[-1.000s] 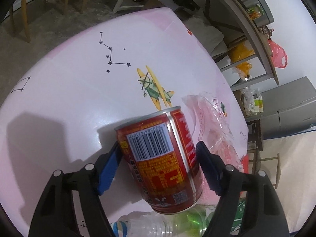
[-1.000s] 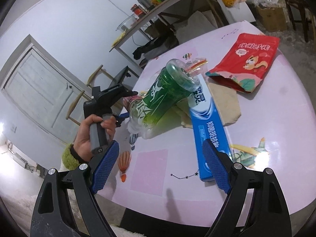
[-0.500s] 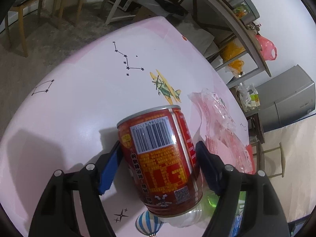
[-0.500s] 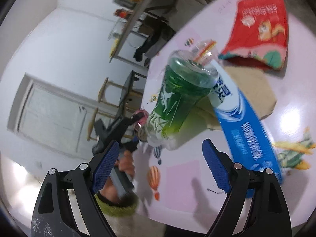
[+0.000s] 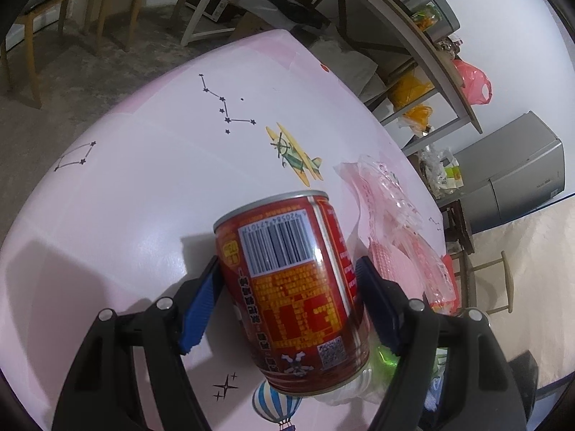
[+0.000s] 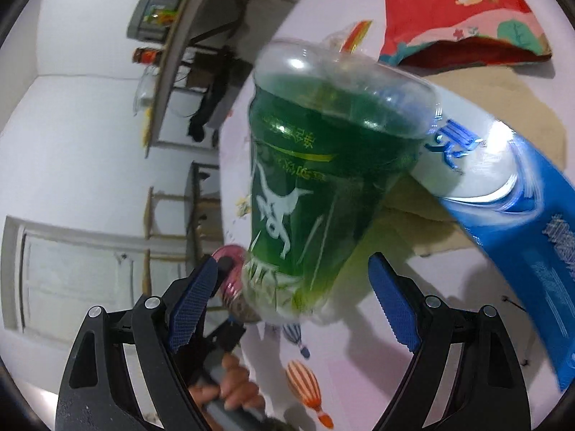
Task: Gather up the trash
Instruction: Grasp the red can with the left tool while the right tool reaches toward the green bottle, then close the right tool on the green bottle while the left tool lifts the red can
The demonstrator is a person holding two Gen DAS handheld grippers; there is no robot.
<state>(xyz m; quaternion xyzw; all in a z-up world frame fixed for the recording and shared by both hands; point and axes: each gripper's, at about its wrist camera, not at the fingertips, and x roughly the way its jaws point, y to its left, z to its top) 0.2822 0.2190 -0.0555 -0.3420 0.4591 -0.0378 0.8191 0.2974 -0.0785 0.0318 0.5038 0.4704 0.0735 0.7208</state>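
We carry the red can [image 5: 291, 287] in the left gripper [image 5: 287, 287], lifted off the pink table [image 5: 143, 179] and tilted, its blue pads [image 5: 201, 305] pressing on both sides of the can body; the jaws stand fairly wide because the can itself is wide, so the hold looks firm but rests on a smooth round wall, and in our judgement a further tilt could let it slide down and out. The right gripper [image 6: 291, 301] has its jaws spread wide and holds nothing; the green plastic cup [image 6: 323, 179] lies tipped on the table between the two pads [image 6: 194, 305], its narrow base nearest us, and neither pad touches it yet. The risk here, as we judge it, is that the cup rolls or skids away when one pad meets it first, since it leans on the blue toothpaste box [image 6: 521, 244] and a brown paper; we also see the can's top just beside the left pad in the right view, so the two grippers could knock together if we close in carelessly. The red snack bag [image 6: 456, 10] and the clear wrapper [image 5: 391, 222] lie uncollected farther off.
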